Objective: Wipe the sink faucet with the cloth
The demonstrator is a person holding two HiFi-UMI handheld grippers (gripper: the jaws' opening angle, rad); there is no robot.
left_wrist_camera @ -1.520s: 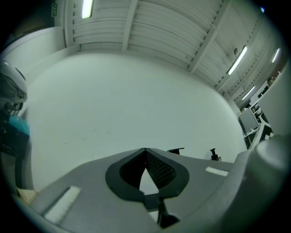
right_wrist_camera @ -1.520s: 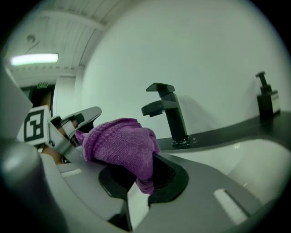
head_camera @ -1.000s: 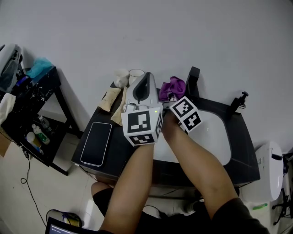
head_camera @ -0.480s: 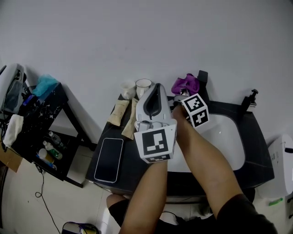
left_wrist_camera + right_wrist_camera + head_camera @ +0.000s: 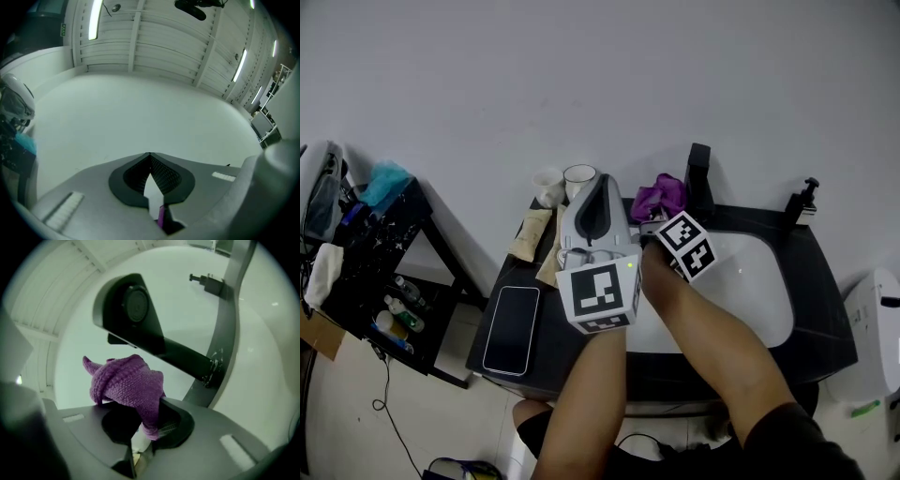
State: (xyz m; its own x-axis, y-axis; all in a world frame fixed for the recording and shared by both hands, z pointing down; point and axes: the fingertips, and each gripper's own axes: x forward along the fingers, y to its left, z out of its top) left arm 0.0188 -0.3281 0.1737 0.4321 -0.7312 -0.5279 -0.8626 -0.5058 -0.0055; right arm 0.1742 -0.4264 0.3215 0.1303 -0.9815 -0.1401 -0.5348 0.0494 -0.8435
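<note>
The right gripper (image 5: 143,420) is clamped on a purple cloth (image 5: 129,385), pinching a lower fold so that most of the fabric bunches up loose above the jaws. That grip probably leaves a soft wad free to press against metal rather than the hard jaw tips. In the head view the cloth (image 5: 660,197) is held over the back edge of the black countertop (image 5: 825,323), just left of the faucet (image 5: 700,173), which stands behind the white sink basin (image 5: 750,286). The right gripper view shows the faucet (image 5: 140,319) right behind the wad. Whether the two touch cannot be told, so the wipe seems about to start or barely begun.

The left gripper (image 5: 150,161) has its jaws together with nothing between them. It is raised over the counter's back left part, likely kept clear of the working side.

The faucet is matte black, with a broad flat head bearing a round disc and a straight arm sloping down from it. It carries no visible grime here. The cloth is a coarse knit, thick and floppy, and should fold easily round that arm.
</note>
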